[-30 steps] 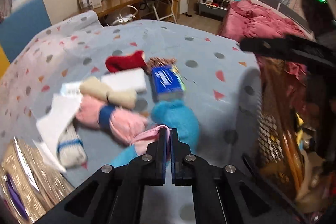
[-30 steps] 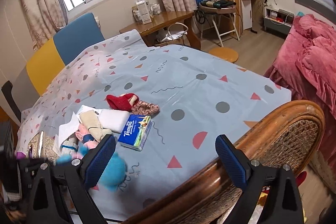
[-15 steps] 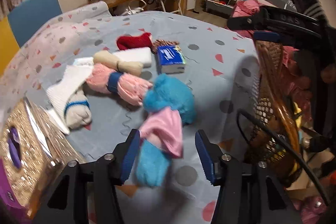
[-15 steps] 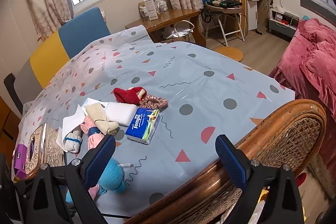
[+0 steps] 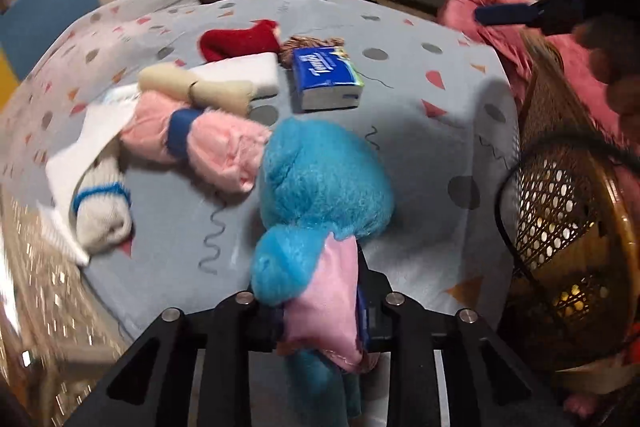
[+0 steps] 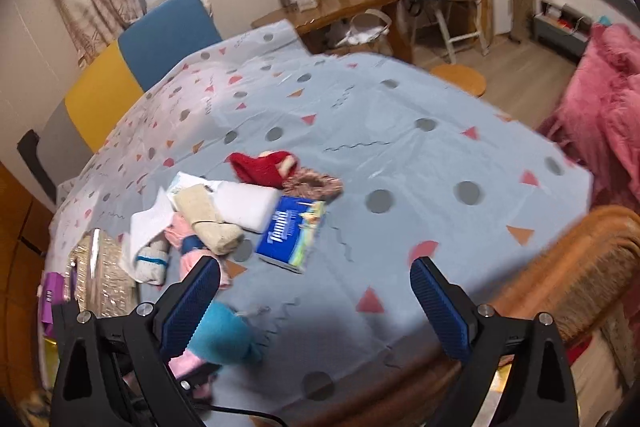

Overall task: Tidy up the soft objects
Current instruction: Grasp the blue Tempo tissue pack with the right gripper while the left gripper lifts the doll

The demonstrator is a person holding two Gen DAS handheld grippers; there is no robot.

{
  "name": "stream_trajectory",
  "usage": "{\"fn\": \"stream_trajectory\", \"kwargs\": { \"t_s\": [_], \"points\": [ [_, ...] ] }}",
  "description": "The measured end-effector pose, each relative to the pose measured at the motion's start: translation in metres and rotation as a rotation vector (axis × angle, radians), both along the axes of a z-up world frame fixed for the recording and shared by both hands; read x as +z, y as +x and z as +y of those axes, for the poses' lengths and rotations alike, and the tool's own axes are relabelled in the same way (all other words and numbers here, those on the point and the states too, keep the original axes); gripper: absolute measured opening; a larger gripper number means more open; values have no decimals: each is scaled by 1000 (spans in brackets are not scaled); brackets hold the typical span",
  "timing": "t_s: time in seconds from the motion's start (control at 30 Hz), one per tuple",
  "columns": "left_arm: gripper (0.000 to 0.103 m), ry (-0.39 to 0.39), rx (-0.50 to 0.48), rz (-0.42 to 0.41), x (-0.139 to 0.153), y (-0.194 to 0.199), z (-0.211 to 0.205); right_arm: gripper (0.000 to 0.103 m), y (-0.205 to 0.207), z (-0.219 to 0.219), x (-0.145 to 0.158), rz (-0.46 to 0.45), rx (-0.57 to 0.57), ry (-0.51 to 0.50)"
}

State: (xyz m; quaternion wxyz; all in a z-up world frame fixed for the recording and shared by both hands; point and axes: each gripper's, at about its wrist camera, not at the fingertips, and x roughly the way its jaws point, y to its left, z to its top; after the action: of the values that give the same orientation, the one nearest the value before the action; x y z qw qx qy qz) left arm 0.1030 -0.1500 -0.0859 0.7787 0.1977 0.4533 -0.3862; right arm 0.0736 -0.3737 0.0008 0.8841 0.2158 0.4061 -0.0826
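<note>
A blue plush toy (image 5: 324,179) with a pink cloth body lies on the patterned tablecloth (image 5: 420,155). My left gripper (image 5: 320,307) has its jaws around the pink body and they are closing, both pads against it. The toy (image 6: 220,339) also shows low in the right wrist view. Behind it lie pink rolled socks (image 5: 200,143), a beige roll (image 5: 200,87), a red sock (image 5: 240,43) and a white sock with a blue stripe (image 5: 102,211). My right gripper (image 6: 316,291) hangs wide open above the cloth with nothing between its fingers.
A blue tissue pack (image 5: 324,75), a white pad (image 5: 244,71) and a brown scrunchie (image 5: 308,45) sit among the socks. A wicker chair (image 5: 560,227) stands right of the table, with a glittery gold box (image 5: 36,287) at the left edge. A pink bed (image 6: 608,99) lies beyond.
My left gripper went from shut to open, sank over the blue plush toy and has narrowed onto its pink body. The right gripper shifted a little and stays open.
</note>
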Motion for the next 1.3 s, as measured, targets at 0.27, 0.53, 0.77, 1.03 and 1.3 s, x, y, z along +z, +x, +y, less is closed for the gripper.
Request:
{"fn": "stream_trajectory", "kwargs": {
  "t_s": [0.27,0.53,0.77,1.03,1.3],
  "points": [
    [28,-62,92,47,-3,-20,25,98,85,-4,-46,213,-27,153],
    [28,-111,161,74,-5,-32,49,85,127,3,-99,407,-102,72],
    [27,-153,220,83,-4,-48,67,54,128,45,-97,402,35,-53],
    [27,-162,259,69,4,-64,84,66,129,69,-107,429,97,-132],
    [27,-191,290,22,26,-74,98,65,129,73,-103,415,100,-162]
  ]
}}
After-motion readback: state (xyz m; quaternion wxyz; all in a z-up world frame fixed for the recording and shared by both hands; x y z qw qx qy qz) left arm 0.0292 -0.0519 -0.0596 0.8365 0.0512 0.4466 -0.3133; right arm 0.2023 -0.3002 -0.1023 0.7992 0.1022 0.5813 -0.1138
